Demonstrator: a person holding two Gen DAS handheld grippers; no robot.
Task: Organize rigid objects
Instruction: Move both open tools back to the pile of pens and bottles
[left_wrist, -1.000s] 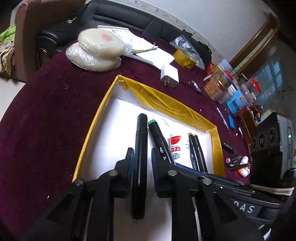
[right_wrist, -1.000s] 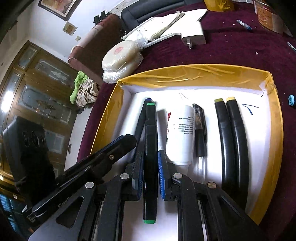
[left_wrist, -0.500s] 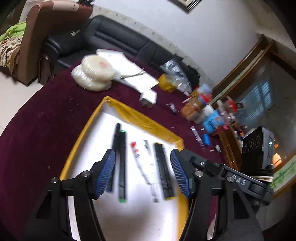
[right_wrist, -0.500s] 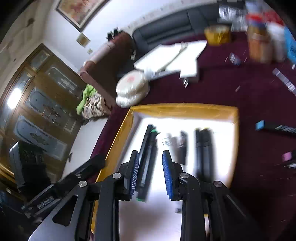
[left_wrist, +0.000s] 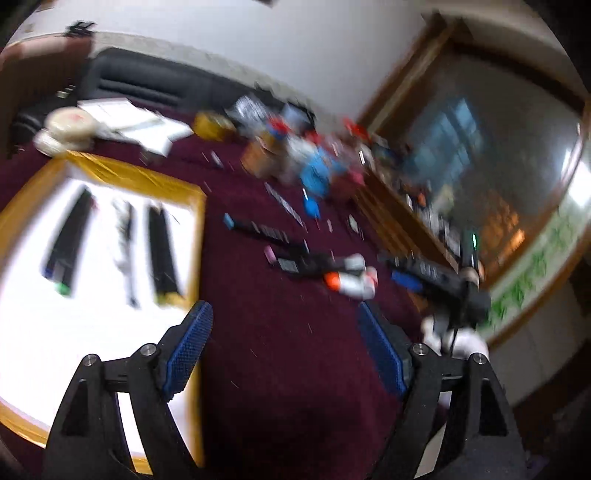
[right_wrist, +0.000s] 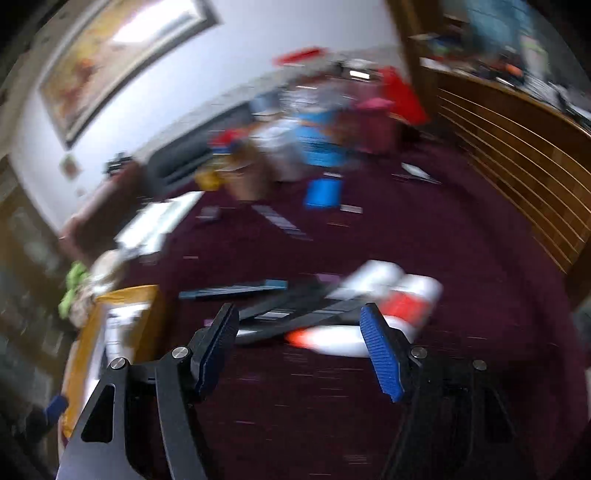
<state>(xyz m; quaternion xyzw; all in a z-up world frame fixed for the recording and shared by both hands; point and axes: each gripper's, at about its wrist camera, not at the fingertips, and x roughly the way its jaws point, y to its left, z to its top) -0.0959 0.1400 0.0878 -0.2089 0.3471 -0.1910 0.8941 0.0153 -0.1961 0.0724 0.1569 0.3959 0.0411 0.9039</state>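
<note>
both empty – left gripper and right gripper spread wide over the maroon cloth. loose pile of black markers and white/orange tubes just ahead of right; yellow-rimmed white tray at left. pick one item, approx mid-body, square to jaws – blur, so slow down.

The right gripper is seen with its jaws spread wide and nothing held between them, above the maroon tablecloth. A blurred heap of dark markers and white tubes is found just beyond the fingertips. A yellow-rimmed tray is noted at left.
</note>
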